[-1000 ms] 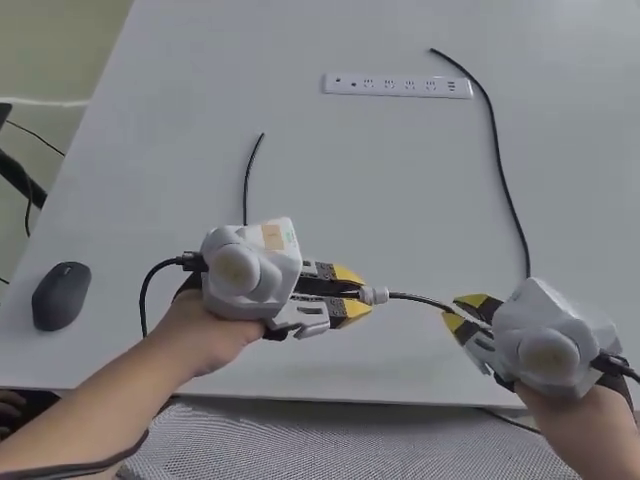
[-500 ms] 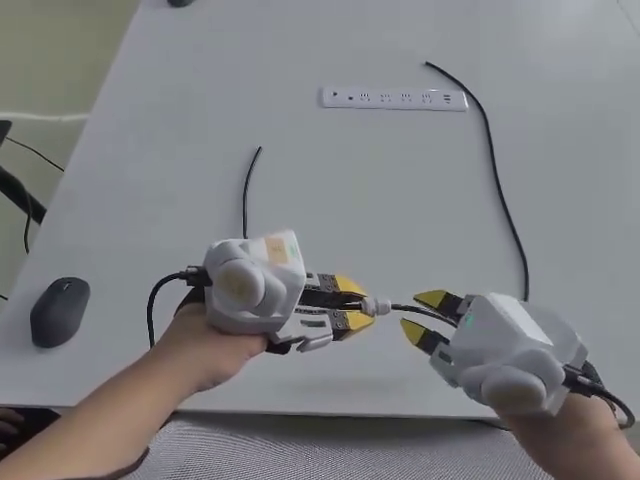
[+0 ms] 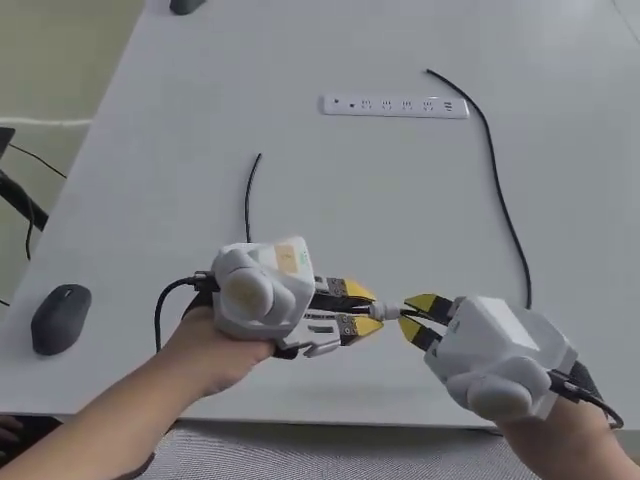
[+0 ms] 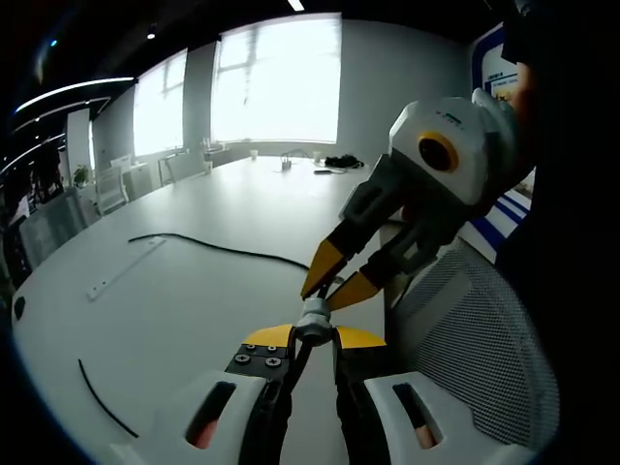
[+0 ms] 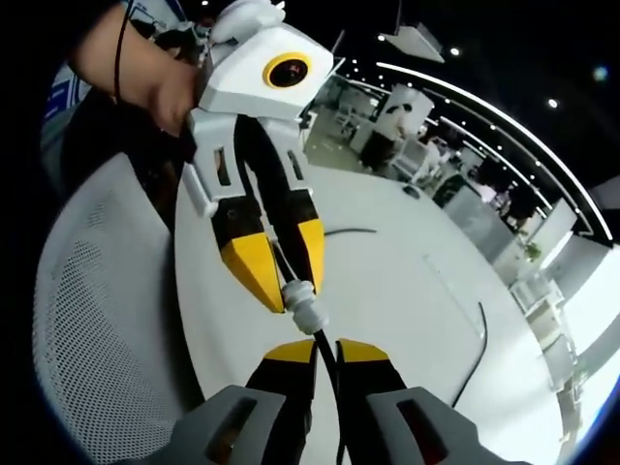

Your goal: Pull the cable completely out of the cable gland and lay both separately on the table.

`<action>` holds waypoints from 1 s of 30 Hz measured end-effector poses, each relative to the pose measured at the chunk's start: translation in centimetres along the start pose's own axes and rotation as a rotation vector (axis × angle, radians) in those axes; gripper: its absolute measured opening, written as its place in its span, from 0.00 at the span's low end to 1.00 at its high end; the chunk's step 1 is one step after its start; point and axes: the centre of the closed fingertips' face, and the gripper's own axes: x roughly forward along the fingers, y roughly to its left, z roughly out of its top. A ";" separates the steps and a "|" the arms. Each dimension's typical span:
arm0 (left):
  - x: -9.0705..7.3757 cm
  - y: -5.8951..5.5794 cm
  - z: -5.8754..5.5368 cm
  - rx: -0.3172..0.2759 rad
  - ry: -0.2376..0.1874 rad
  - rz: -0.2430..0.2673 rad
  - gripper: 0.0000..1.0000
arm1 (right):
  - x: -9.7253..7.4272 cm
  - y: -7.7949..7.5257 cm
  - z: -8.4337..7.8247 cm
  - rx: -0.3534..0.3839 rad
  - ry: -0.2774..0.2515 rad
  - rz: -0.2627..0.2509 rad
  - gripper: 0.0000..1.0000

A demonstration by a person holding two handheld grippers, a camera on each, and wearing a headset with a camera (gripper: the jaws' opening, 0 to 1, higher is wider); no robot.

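Jaws of our left gripper (image 3: 362, 309) are clenched on the gland (image 3: 386, 312), holding it just above the counter's (image 3: 350, 200) near edge so it cannot follow the cable (image 5: 325, 344). Our right gripper (image 3: 415, 318) has its jaws parted either side of the cable, right beside the gland. That close spot, we judge, allows a short, straight pull. With the cable threaded through the gland, neither is laid down yet.

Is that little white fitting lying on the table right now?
No, the cable gland is held off the table between the left gripper's yellow jaws.
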 end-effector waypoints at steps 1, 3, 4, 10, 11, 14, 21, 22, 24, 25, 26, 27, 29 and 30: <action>0.0 0.0 0.1 0.006 -0.001 0.000 0.15 | 0.0 -0.1 0.0 -0.001 0.000 -0.001 0.03; 0.1 0.0 0.2 0.006 0.000 0.001 0.15 | -0.1 -0.2 -0.1 0.000 0.000 -0.006 0.03; 0.1 0.0 0.2 0.007 0.003 0.001 0.15 | -0.1 -0.2 -0.1 0.002 0.000 -0.005 0.02; 0.2 -0.2 0.0 0.006 0.015 0.000 0.15 | 0.0 0.1 -0.5 0.023 0.003 -0.006 0.02; 0.3 -0.3 -0.1 0.006 0.017 0.000 0.15 | 0.0 0.2 -0.6 0.027 0.003 -0.004 0.02; 0.4 -0.5 -0.3 0.003 0.025 -0.003 0.15 | 0.1 0.5 -0.9 0.043 0.004 0.008 0.01; 0.4 -0.7 -0.3 -0.001 0.028 0.001 0.15 | 0.1 0.5 -1.7 0.112 0.000 0.011 0.00; 0.4 -0.7 -0.3 -0.004 0.028 0.002 0.15 | 0.0 0.4 -1.8 0.118 0.001 0.009 0.00; 0.3 -0.7 -0.2 -0.007 0.024 0.004 0.15 | -0.1 0.2 -2.0 0.135 -0.001 0.007 0.00; 0.3 -0.7 -0.2 -0.006 0.023 0.005 0.15 | -0.1 0.1 -2.2 0.141 -0.001 0.006 0.00; 0.3 -0.7 -0.2 -0.007 0.022 0.005 0.15 | -0.1 0.1 -2.3 0.143 0.000 0.004 0.00; 0.3 -0.7 -0.2 -0.007 0.021 0.006 0.15 | -0.1 0.0 -2.4 0.144 0.001 0.002 0.00; 0.3 -0.7 -0.1 -0.009 0.018 0.007 0.15 | -0.2 -0.3 -3.0 0.198 0.000 -0.006 0.00; 0.3 -0.6 0.0 -0.011 0.016 0.009 0.15 | -0.2 -0.5 -3.2 0.216 0.002 -0.009 0.00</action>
